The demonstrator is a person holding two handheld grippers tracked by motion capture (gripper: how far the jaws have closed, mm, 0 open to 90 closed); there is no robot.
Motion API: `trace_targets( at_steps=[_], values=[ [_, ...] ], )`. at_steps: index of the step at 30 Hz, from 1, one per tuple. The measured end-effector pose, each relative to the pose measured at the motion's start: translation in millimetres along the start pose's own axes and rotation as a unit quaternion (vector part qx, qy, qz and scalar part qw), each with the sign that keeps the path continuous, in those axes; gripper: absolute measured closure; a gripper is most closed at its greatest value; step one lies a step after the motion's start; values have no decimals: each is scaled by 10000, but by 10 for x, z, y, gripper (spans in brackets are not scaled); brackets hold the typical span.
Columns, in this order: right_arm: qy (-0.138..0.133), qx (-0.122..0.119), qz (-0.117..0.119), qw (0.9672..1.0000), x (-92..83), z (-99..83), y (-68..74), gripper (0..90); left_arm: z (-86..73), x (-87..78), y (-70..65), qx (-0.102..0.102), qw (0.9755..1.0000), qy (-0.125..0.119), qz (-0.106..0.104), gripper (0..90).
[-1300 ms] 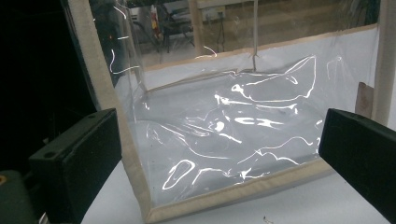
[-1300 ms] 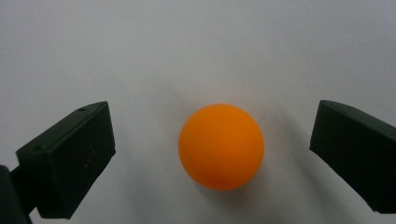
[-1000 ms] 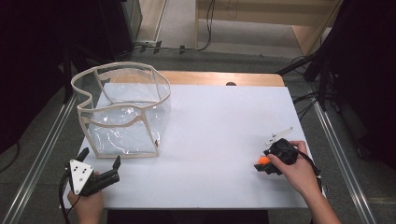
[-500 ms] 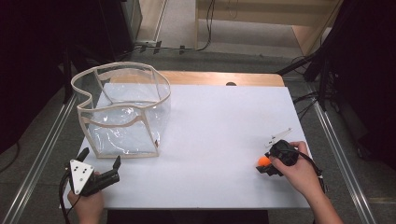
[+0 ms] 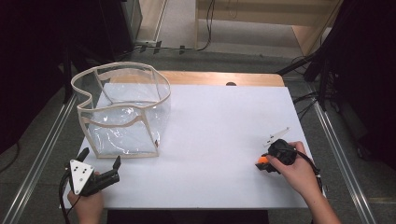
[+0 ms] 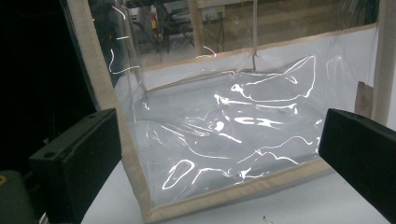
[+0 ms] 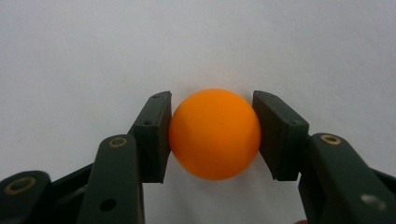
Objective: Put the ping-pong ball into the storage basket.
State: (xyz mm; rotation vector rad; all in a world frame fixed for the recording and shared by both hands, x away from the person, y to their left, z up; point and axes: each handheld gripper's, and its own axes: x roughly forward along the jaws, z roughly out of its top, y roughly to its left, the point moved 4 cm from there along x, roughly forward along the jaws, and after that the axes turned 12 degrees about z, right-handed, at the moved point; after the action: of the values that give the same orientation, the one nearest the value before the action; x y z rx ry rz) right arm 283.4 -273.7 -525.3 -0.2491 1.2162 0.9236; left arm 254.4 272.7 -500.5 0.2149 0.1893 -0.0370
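Since the earlier frame the right gripper [image 7: 212, 135] has just been closing its jaws, and they now pinch the orange ball [image 7: 214, 133] from both sides; neither hand has shifted on the table. Both pads press flat against the ball's flanks in the right gripper view. Being round, the ball has no long axis and points no way; it sits on the white tabletop [image 5: 219, 140], near the right edge of the near half, with the person's right hand [image 5: 299, 170] wrapped around the gripper behind it. In the high view the ball shows as a small orange spot [image 5: 262, 160] at the gripper's tip.

At the near left corner, the left gripper [image 5: 99, 164] rests with its jaws spread wide and nothing between them, held by the left hand [image 5: 86, 203]. It faces a clear plastic bag [image 5: 122, 114] with beige trim that stands open just beyond it; in the left gripper view the bag's near corner [image 6: 154, 212] lies between the two black pads without touching them.

Beyond the white top a wooden strip [image 5: 219, 78] runs along the far edge, then grey floor [image 5: 224, 58] with cables and dark surroundings.
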Motion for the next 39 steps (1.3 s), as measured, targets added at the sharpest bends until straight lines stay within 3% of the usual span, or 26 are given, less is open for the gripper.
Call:
trace_targets(
  at_steps=[11, 39],
  values=[
    [-66, 20, 74, 9999, -50, 35, 4, 475, 0, 0, -1, -2, 10000, 2, -2, 0],
    [-27, -298, 316, 9991, -53, 310, 116, 475, 0, -1, 1, -7, 10000, 2, -10, 0]
  ],
)
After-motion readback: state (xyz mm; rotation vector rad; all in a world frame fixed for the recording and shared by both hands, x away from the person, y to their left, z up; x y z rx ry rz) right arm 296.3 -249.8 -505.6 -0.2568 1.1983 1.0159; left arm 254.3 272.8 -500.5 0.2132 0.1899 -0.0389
